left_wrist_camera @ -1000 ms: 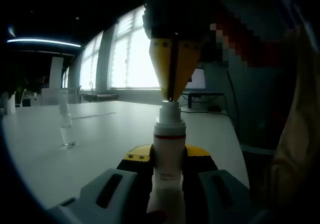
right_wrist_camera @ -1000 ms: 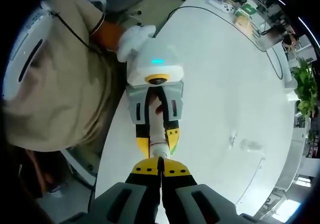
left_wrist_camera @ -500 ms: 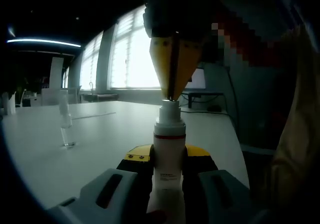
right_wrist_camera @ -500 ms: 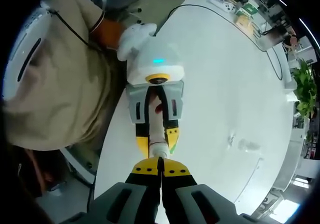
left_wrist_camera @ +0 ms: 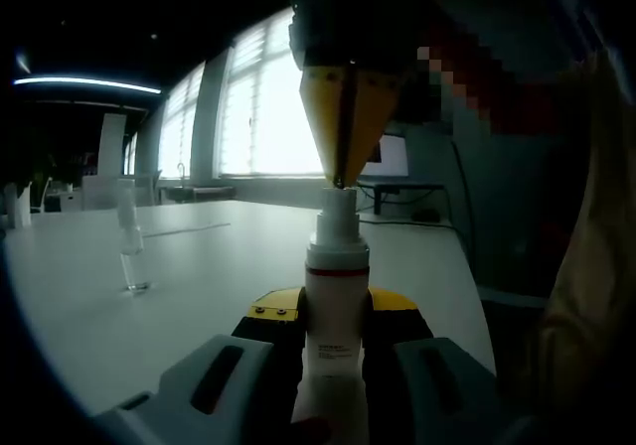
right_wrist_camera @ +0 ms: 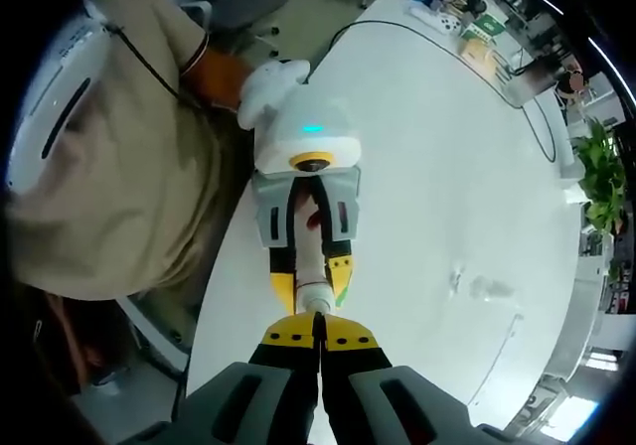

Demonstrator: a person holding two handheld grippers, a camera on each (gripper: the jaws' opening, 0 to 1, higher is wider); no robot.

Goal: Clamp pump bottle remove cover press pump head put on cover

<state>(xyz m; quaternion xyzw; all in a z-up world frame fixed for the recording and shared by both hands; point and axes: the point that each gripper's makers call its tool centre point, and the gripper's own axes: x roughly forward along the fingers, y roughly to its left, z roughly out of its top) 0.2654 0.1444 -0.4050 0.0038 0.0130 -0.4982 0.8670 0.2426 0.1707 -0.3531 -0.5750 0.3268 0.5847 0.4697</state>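
A white pump bottle (left_wrist_camera: 336, 341) stands upright with my left gripper (left_wrist_camera: 336, 304) shut on its body. Its pump head (left_wrist_camera: 338, 205) is uncovered. My right gripper (left_wrist_camera: 340, 172) comes down from above, jaws shut with nothing between them, its yellow tip touching the top of the pump head. In the right gripper view my right gripper (right_wrist_camera: 319, 334) points down at the pump head (right_wrist_camera: 316, 299), with the left gripper (right_wrist_camera: 313, 286) around the bottle (right_wrist_camera: 311, 258). The clear cover (left_wrist_camera: 129, 238) stands apart on the white table (left_wrist_camera: 219, 266), also seen as the cover (right_wrist_camera: 487, 288) in the right gripper view.
A person in a beige top (right_wrist_camera: 109, 167) stands at the table's edge, a white-gloved hand (right_wrist_camera: 266, 79) on the left gripper. A cable (right_wrist_camera: 397, 28), boxes (right_wrist_camera: 477, 28) and a plant (right_wrist_camera: 606, 167) lie at the table's far end. Bright windows (left_wrist_camera: 258, 107) stand behind.
My right gripper's tip has risen a little and the pump head has come up with it. The left gripper and bottle have held still.
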